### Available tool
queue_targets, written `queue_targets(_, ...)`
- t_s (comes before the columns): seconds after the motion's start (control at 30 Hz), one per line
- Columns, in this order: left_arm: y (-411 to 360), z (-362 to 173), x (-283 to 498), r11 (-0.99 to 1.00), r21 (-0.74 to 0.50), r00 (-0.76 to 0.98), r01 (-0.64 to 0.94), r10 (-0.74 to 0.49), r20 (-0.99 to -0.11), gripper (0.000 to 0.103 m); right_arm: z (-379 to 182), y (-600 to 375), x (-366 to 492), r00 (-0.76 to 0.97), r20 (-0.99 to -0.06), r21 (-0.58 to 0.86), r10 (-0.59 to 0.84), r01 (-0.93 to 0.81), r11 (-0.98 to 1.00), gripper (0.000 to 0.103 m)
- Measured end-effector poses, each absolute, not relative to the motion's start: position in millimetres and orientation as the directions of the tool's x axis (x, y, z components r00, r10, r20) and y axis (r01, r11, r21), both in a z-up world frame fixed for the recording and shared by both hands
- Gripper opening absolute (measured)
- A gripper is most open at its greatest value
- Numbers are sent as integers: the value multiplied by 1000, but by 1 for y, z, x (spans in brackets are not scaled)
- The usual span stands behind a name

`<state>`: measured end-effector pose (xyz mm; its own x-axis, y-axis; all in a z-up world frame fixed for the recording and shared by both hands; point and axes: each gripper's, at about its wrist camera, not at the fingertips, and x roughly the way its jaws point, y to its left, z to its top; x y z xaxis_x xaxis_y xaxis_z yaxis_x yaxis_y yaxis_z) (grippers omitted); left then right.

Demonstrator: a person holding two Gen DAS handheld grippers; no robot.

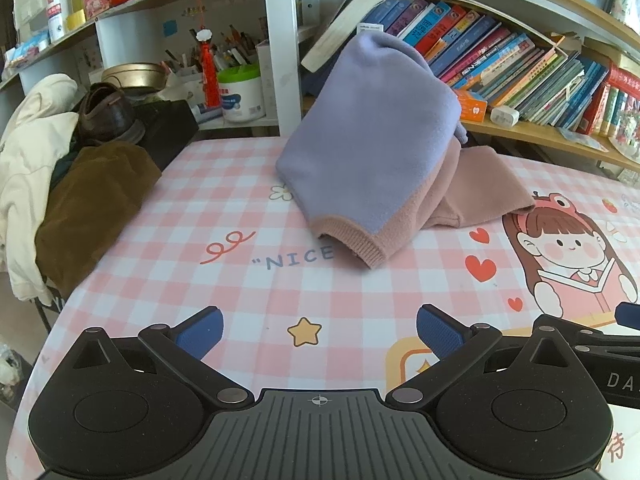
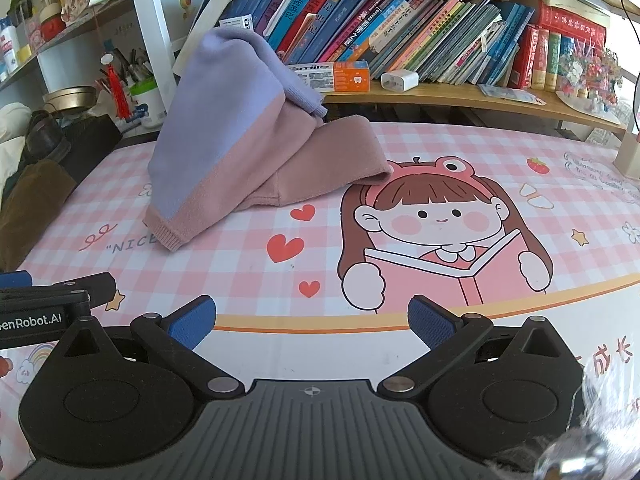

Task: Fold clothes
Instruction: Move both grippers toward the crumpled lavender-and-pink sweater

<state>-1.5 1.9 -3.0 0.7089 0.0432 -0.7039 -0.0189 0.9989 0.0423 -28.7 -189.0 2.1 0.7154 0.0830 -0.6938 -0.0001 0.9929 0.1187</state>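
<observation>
A lilac and dusty-pink sweater [image 1: 372, 148] [image 2: 224, 136] lies heaped at the far side of the table, propped against the bookshelf, with a ribbed pink cuff [image 1: 352, 244] [image 2: 168, 236] hanging toward me. My left gripper [image 1: 320, 330] hovers open over the checked tablecloth [image 1: 240, 280], well short of the sweater, with nothing between its blue pads. My right gripper [image 2: 312, 320] is open too and holds nothing, over the cartoon girl print [image 2: 440, 240]. Each gripper shows at the edge of the other's view.
A shelf of leaning books [image 2: 400, 28] runs behind the table. Brown and cream clothes [image 1: 80, 200] are piled at the left edge, with a shoe [image 1: 108, 112] on a black box. A toothpaste box [image 2: 336, 76] and a white charger [image 2: 400, 80] sit on the lower shelf.
</observation>
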Motion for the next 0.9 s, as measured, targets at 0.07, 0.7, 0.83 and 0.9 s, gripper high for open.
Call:
queue_targets(0.07, 1, -3, -2, 999, 37, 709, -11, 34, -705, 103, 2, -189, -29, 715, -694, 121, 83, 2, 993, 103)
queue_targets(0.7, -8, 0, -7, 997, 71, 716, 13, 40, -697, 103, 1, -194, -30, 708, -696, 155, 121, -17, 988, 103)
queue_targets(0.83, -10, 2, -8, 997, 78, 728, 15, 42, -684, 103, 2, -196, -31, 713, -690, 163, 129, -21, 986, 103)
queue_targets(0.9, -12, 3, -9, 996, 85, 731, 16, 47, -681, 103, 2, -197, -31, 711, -690, 168, 135, -24, 985, 103)
